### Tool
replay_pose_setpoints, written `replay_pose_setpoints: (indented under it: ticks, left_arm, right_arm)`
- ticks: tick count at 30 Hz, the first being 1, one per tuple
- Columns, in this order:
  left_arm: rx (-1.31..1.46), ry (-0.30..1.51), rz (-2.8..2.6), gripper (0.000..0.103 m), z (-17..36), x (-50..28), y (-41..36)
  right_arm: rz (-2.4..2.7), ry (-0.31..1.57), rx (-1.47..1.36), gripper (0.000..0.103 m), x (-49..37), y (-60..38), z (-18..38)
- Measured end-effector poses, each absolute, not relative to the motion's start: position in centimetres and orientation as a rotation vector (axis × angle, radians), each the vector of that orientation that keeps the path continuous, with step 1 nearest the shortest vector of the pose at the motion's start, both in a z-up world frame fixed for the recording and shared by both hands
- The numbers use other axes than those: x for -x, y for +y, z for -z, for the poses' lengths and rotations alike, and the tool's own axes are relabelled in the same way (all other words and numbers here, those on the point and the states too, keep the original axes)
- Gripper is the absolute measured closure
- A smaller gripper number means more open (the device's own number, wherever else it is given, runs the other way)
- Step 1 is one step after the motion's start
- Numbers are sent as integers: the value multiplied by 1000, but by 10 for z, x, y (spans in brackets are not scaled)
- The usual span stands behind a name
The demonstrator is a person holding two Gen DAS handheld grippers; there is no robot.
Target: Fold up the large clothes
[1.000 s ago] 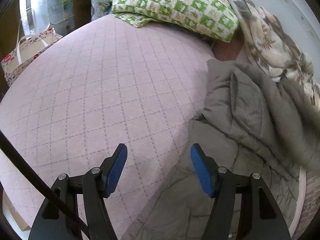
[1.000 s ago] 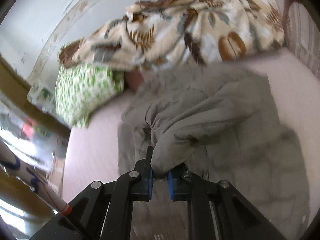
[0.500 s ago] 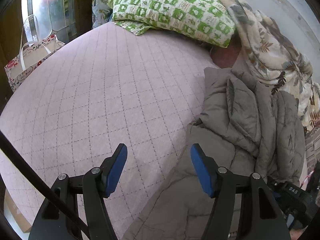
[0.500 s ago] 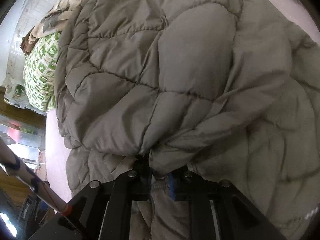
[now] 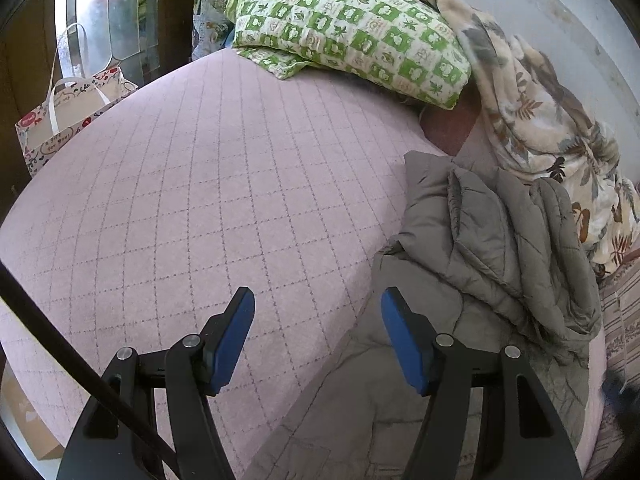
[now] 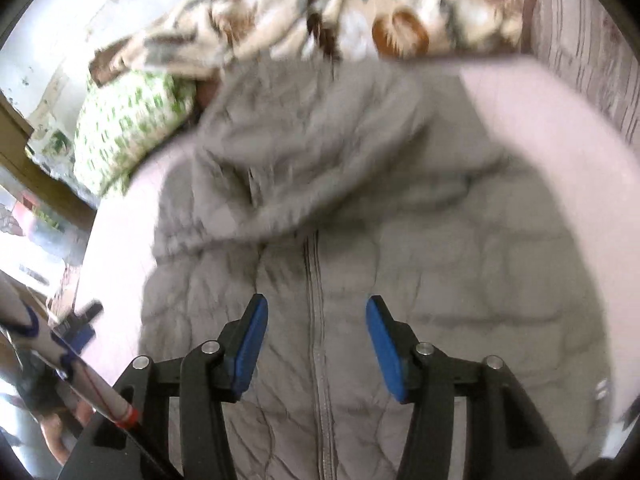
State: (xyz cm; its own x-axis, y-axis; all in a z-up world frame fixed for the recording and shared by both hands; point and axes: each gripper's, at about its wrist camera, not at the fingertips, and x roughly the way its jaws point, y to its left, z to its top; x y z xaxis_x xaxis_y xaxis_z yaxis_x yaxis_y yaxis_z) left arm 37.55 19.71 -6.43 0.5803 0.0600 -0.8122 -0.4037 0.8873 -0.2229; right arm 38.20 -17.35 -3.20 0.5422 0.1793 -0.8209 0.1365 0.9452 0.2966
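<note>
A grey quilted puffer jacket (image 6: 400,248) lies on the pink quilted bed (image 5: 200,184), zipper side up, with a sleeve folded across its upper part. In the left wrist view the jacket (image 5: 492,248) lies at the right. My left gripper (image 5: 318,340) is open and empty, over the bed at the jacket's left edge. My right gripper (image 6: 316,344) is open and empty, just above the jacket's zipper (image 6: 318,320). The right wrist view is blurred.
A green checked pillow (image 5: 352,28) lies at the head of the bed. A leaf-patterned blanket (image 5: 540,120) is bunched along the wall beyond the jacket. A gift bag (image 5: 68,116) stands beside the bed at the left. A striped cushion (image 6: 584,52) is at the far right.
My right gripper has let go of the sleeve it held, opened, and pulled back above the jacket. The sleeve now lies across the jacket. My left gripper has barely moved.
</note>
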Motion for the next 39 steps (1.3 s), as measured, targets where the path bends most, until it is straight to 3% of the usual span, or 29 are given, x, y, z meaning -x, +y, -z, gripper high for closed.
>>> replay_pose_setpoints:
  ticks: [6,12,17,26,34,39]
  left_arm:
    - [399,926,-282,38,66,-378,196]
    - [396,934,-282,38,68,-384,199]
    - [408,940,-275,38,67,-383,202]
    - [428,938,-288,38,68,-380,207]
    - [398,934,-295,38,67,-382,203]
    - [407,946,-289,38,70,-384,205]
  right_arm:
    - [31,914,-253,52,-462,-144,5]
    - [79,1045,-233,53,-519,-124,73]
    - [64,1115,-166,54,-522,-117,111]
    - [5,910,-136,54,-497,-82,28]
    - [-41,1138,-172,54,-533,-49,114]
    - [-80,1074,-181,53,-522,-55,89]
